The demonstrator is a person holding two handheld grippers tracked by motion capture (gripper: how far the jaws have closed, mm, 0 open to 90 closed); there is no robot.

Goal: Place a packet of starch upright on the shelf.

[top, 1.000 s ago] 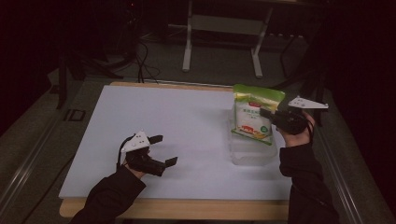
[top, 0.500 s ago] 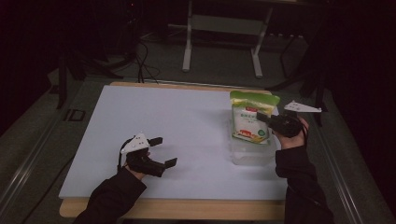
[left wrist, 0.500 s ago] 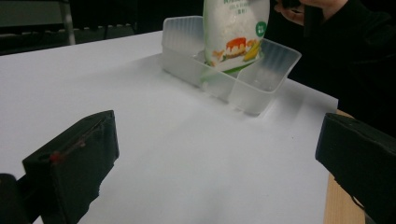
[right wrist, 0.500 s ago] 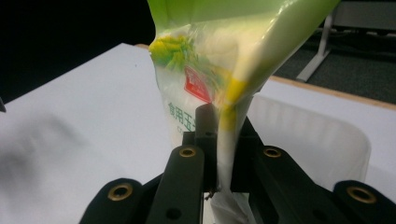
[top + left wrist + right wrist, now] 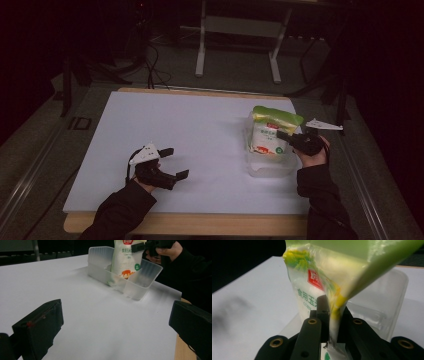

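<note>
My right claw [image 5: 332,322] is clamped on the side seam of the bag [image 5: 268,135], a soft pouch with a green top, white powder or starch inside, and printed labels. The bag stands upright in the clear bin [image 5: 267,167], its bottom inside the walls and its top well above the rim. The bin sits on the white tabletop [image 5: 200,130], toward its right edge as I face it.

My left claw [image 5: 170,162] hovers low over the tabletop, well to the left of the bin, with its jaws wide apart and nothing between them.

I judge the bag to be limp and slumping: the film creases where I pinch it, and the fill will shift toward whichever end hangs lowest. It looks moderately heavy for thin plastic, so a pinch on one edge may let it swing or stretch the seam. The film is glossy and could slip. The sealed seam is the stiffest part and the best hold; a grip across the belly would only squash the powder. Inside the bin, the walls should keep it from toppling.
</note>
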